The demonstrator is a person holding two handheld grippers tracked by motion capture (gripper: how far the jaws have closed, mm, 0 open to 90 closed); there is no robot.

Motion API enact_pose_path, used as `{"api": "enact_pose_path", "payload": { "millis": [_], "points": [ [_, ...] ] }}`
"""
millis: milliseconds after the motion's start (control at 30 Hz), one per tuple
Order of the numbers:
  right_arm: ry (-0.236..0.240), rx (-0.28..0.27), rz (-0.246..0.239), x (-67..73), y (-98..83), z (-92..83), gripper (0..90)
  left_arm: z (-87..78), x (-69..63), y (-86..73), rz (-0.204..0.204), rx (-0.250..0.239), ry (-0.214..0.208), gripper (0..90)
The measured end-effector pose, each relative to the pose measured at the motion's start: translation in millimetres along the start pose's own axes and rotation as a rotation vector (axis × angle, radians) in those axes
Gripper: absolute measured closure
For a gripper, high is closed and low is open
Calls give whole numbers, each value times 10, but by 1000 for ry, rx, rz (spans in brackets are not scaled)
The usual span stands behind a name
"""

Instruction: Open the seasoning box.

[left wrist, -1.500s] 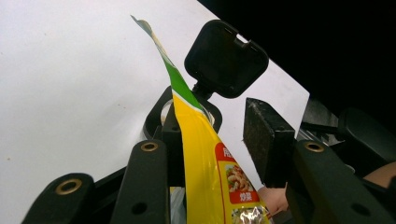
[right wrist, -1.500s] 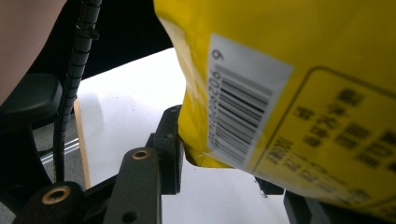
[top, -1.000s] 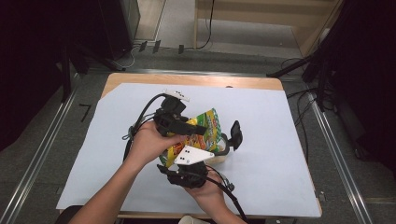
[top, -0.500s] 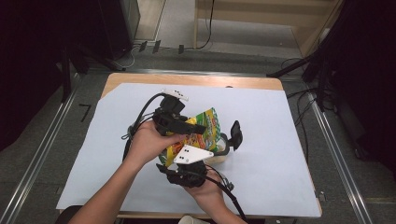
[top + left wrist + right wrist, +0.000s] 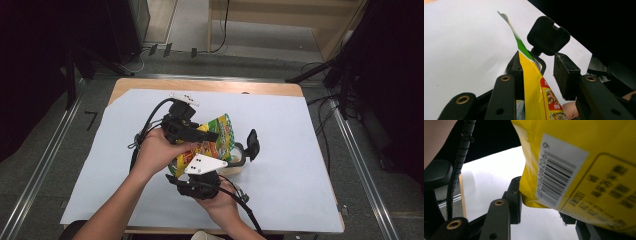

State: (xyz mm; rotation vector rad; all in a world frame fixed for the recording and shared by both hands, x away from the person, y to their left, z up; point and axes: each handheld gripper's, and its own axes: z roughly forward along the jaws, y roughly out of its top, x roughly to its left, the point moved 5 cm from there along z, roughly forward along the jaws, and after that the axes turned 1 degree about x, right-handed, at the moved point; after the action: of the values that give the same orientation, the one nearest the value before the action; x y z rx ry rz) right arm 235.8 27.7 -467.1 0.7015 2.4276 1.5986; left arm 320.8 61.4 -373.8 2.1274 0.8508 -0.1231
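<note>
A white sheet [image 5: 300, 150] covers the wooden table [image 5: 210, 85]. Both grippers hold partly parted around the yellow snack bag [image 5: 220, 132]; I cannot tell if either pinches it.

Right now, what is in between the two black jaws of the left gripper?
The left gripper view shows the top edge of the shiny yellow and green snack bag there. It lies against one jaw, and a bare gap separates it from the other pad.

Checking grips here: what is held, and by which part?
The right gripper apparently pinches the bag by its bottom corner, beside the barcode. The left gripper straddles its top, unclamped.
</note>
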Motion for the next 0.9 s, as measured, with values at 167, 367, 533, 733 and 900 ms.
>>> {"api": "enact_pose_path", "payload": {
  "millis": [167,367,533,733,900],
  "points": [
    [-3,7,-2,-11,-1,9,612,-2,12,-4,0,2,1,646],
    [4,9,-1,-4,10,18,612,-20,27,-4,-8,-1,1,646],
    [7,6,2,-2,23,18,613,-34,36,3,-10,-4,2,645],
    [0,4,-7,-13,27,23,613,-32,51,7,-12,-7,-2,646],
    [9,0,5,-21,39,32,613,-30,58,25,-22,5,5,649]
  ]
}}
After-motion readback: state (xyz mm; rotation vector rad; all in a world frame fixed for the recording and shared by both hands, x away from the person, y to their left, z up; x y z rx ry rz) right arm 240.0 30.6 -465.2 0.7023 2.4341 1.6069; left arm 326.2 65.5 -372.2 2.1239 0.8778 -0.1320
